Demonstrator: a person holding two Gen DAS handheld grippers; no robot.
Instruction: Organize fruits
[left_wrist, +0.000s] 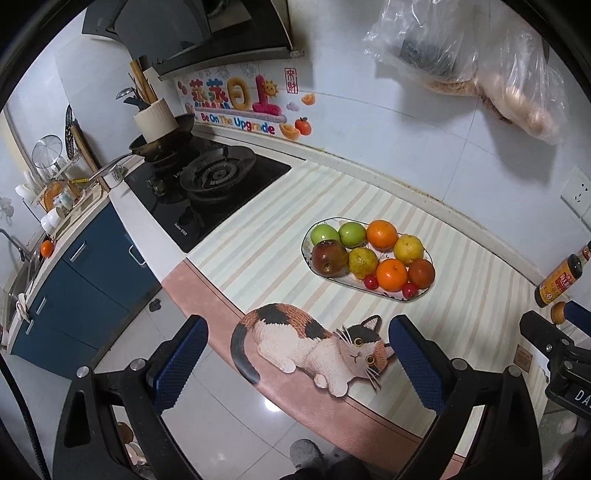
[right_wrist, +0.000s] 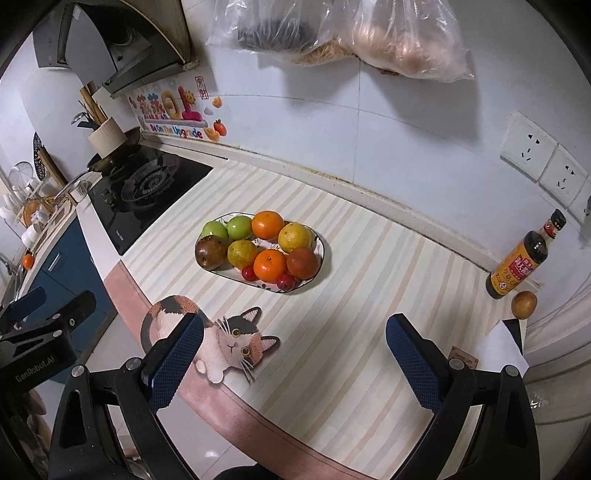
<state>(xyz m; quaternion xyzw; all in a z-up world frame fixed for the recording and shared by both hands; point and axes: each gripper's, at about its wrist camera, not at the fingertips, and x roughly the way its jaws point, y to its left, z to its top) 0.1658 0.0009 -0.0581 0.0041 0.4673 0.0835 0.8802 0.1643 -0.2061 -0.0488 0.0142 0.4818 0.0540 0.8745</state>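
Striped desk (right_wrist: 369, 295): fruit plate (right_wrist: 320, 246) at 12 o'clock, clear of edges; both tools (left_wrist: 297, 354) (right_wrist: 293, 350) spread, empty.

Left gripper (left_wrist: 297, 363) fingers spread wide, empty, above cat-print striped mat (left_wrist: 424, 325) on worktop. Oval white plate (left_wrist: 307, 236) ahead holds green apples, oranges, yellow citrus, dark red fruit. Brown sauce bottle (left_wrist: 561, 280) far right.

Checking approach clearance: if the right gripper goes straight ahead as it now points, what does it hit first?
Probably the striped mat; right gripper is open and empty, with the fruit plate left of its line. Depth unclear.
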